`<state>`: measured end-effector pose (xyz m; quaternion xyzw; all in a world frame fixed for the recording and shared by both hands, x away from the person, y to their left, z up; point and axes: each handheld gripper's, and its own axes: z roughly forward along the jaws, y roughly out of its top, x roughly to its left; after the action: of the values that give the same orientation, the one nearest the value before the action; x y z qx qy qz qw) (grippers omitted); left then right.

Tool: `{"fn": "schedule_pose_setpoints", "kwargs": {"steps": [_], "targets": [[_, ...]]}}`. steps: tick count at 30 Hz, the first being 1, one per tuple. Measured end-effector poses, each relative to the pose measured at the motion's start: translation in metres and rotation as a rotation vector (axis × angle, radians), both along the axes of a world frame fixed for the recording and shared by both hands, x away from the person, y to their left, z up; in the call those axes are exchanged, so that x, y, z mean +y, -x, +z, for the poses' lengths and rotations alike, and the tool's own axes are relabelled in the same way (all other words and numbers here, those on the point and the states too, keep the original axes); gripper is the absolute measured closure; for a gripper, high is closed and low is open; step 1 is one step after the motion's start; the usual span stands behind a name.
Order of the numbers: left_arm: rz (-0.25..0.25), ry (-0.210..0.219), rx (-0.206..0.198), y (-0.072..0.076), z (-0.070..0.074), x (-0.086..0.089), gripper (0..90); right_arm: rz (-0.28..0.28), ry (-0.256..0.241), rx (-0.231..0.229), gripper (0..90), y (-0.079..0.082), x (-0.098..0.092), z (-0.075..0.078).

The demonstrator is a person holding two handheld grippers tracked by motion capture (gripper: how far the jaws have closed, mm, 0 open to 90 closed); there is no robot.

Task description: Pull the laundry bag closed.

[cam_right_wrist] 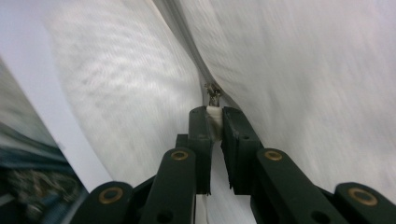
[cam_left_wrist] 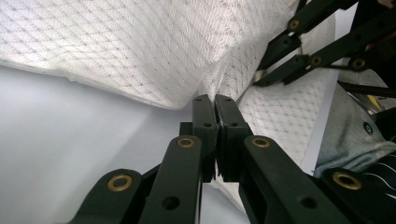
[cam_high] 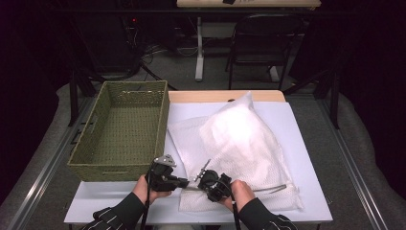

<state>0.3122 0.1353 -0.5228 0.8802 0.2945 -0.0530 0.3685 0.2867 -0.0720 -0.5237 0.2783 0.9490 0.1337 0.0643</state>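
A white mesh bag with a soft white bundle inside lies on the white-covered table. Its zipper runs along the near edge. My left gripper is at that edge, shut on a fold of the mesh in the left gripper view. My right gripper meets it from the right. In the right gripper view it is shut on the white pull tab, just below the metal slider of the zipper. The right gripper also shows at the upper right of the left gripper view.
A green woven basket with nothing in it stands at the table's left, close to my left hand. A black chair and a table leg stand on the floor beyond the far edge. Bare cover lies left of the bag.
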Motion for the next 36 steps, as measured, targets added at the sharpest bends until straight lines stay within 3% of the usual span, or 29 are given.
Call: {"fn": "schedule_pose_setpoints", "kwargs": {"steps": [2, 4, 5, 6, 8, 10, 12, 15, 17, 23, 26, 28, 29, 32, 33, 35, 36], "targets": [[0.011, -0.004, -0.007, 0.000, 0.001, 0.001, 88.4, -0.024, 0.037, -0.012, 82.8, 0.003, -0.009, -0.001], [0.018, -0.007, -0.004, 0.000, 0.000, 0.002, 88.4, -0.066, 0.065, -0.011, 82.8, 0.007, -0.032, -0.001], [0.018, -0.007, -0.004, 0.000, 0.000, 0.002, 88.5, -0.066, 0.065, -0.011, 82.8, 0.007, -0.032, -0.001], [0.021, -0.014, -0.007, 0.001, 0.000, 0.002, 88.4, -0.108, 0.063, -0.012, 82.8, 0.009, -0.056, 0.000], [0.027, -0.020, -0.009, 0.001, 0.001, 0.001, 88.4, -0.130, 0.071, -0.014, 82.9, 0.010, -0.063, 0.001], [0.041, -0.050, -0.031, 0.001, 0.002, 0.002, 88.5, -0.187, 0.088, -0.031, 82.9, 0.014, -0.094, 0.004], [0.048, -0.059, -0.039, 0.001, 0.002, 0.002, 88.5, -0.200, 0.091, -0.032, 82.9, 0.016, -0.103, 0.004], [0.060, -0.071, -0.046, 0.000, 0.002, 0.005, 88.5, -0.256, 0.120, -0.051, 82.9, 0.021, -0.129, 0.004], [0.068, -0.072, -0.047, -0.001, 0.002, 0.007, 88.5, -0.282, 0.167, -0.084, 82.9, 0.023, -0.143, 0.004], [0.088, -0.078, -0.061, -0.001, 0.004, 0.012, 88.5, -0.422, 0.175, -0.102, 83.0, 0.025, -0.196, 0.005], [0.082, -0.087, -0.079, -0.002, 0.005, 0.015, 88.5, -0.452, 0.198, -0.120, 82.9, 0.025, -0.206, 0.006], [0.082, -0.075, -0.068, -0.002, 0.005, 0.015, 88.5, -0.486, 0.162, -0.108, 83.0, 0.025, -0.215, 0.005], [0.077, -0.084, -0.084, -0.001, 0.005, 0.014, 88.5, -0.491, 0.163, -0.111, 83.0, 0.026, -0.216, 0.005], [0.078, -0.079, -0.077, -0.002, 0.005, 0.015, 88.3, -0.483, 0.187, -0.113, 82.9, 0.026, -0.213, 0.003], [0.070, -0.070, -0.072, -0.002, 0.006, 0.016, 87.1, -0.490, 0.168, -0.105, 82.4, 0.025, -0.214, 0.003], [0.050, -0.058, -0.078, -0.001, 0.007, 0.016, 82.2, -0.488, 0.155, -0.101, 81.9, 0.025, -0.215, 0.003], [0.024, -0.041, -0.075, -0.001, 0.008, 0.017, 70.9, -0.503, 0.101, -0.077, 71.4, 0.025, -0.221, 0.004]]}}
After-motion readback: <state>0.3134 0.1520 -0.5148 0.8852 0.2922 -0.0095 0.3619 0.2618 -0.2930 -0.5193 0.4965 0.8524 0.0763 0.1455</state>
